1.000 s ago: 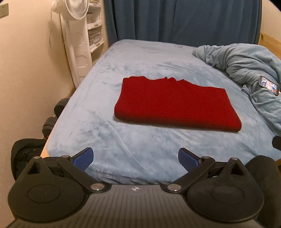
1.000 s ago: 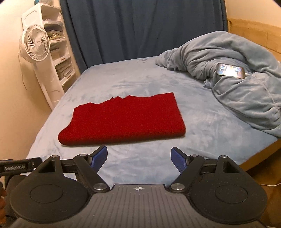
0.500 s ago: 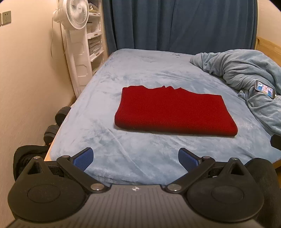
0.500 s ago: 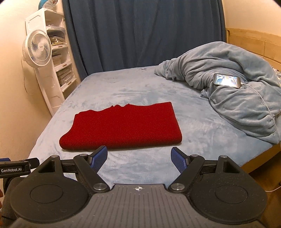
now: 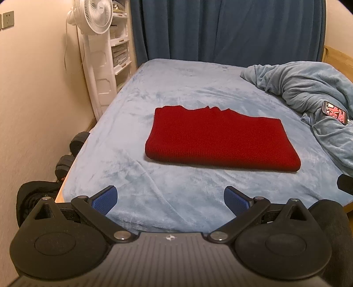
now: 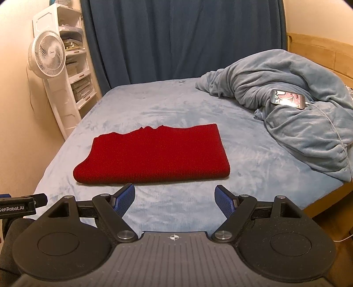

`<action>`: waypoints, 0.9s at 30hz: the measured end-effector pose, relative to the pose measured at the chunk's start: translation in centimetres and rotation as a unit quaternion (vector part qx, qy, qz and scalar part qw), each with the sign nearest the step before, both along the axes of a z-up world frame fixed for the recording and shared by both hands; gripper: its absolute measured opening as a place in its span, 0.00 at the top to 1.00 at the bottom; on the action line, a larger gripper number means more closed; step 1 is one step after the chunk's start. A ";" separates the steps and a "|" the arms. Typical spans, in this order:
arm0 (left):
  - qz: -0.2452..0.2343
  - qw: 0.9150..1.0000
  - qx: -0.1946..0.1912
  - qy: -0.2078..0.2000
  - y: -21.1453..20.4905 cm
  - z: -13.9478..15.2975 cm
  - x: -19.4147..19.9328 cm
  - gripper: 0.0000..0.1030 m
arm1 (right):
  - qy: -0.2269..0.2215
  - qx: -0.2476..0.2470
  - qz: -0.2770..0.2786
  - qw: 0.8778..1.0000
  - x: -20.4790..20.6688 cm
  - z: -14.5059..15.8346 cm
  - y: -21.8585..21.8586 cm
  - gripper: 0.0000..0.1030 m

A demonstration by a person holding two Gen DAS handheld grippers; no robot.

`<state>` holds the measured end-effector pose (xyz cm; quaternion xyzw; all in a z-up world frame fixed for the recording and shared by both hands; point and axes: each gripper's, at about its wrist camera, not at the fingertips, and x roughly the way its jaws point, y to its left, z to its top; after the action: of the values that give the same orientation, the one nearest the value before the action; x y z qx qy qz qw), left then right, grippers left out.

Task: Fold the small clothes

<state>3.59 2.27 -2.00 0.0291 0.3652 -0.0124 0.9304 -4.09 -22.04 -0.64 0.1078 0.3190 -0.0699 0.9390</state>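
Blue bed (image 5: pixel 187 88) (image 6: pixel 154 106): folded red sweater (image 5: pixel 218 139) (image 6: pixel 154 154), rumpled blanket (image 5: pixel 308 88) (image 6: pixel 286 123).

A bed covered in a pale blue plush sheet (image 5: pixel 176 92) fills the room, with a rumpled grey-blue fleece blanket (image 6: pixel 286 110) heaped at its right side. A lit smartphone (image 6: pixel 288 99) lies on the blanket, a thin white charging cable (image 6: pixel 331 123) plugged into it. Dark blue curtains (image 6: pixel 176 39) hang behind; a white pedestal fan (image 5: pixel 97 15) stands before white plastic shelving (image 6: pixel 75 66), and black dumbbells (image 5: pixel 76 143) sit on the floor beside the wall.
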 end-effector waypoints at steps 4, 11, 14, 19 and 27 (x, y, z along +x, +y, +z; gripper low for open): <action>0.001 1.000 0.002 0.008 0.1 -0.3 0.5 0.00 | 0.006 0.002 0.000 1.000 0.3 -0.3 0.0 0.22; 0.011 1.000 0.005 0.020 0.6 -0.7 1.8 0.00 | 0.009 0.012 -0.005 1.000 0.9 -0.8 -0.4 0.22; 0.021 0.999 0.006 0.030 0.9 -0.9 3.0 0.00 | 0.011 0.020 -0.007 1.000 1.6 -1.2 -0.7 0.22; 0.035 0.998 0.011 0.041 1.1 -0.8 5.8 0.00 | 0.012 0.039 -0.024 0.999 3.2 -1.7 -1.8 0.22; 0.043 0.998 0.017 0.043 0.7 -0.7 9.5 0.00 | 0.019 0.048 -0.048 0.998 6.4 -2.7 -3.5 0.22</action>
<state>13.05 2.98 -2.67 0.0288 0.4061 0.0328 0.9128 2.31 -25.51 -3.30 0.1665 0.3343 -0.1016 0.9220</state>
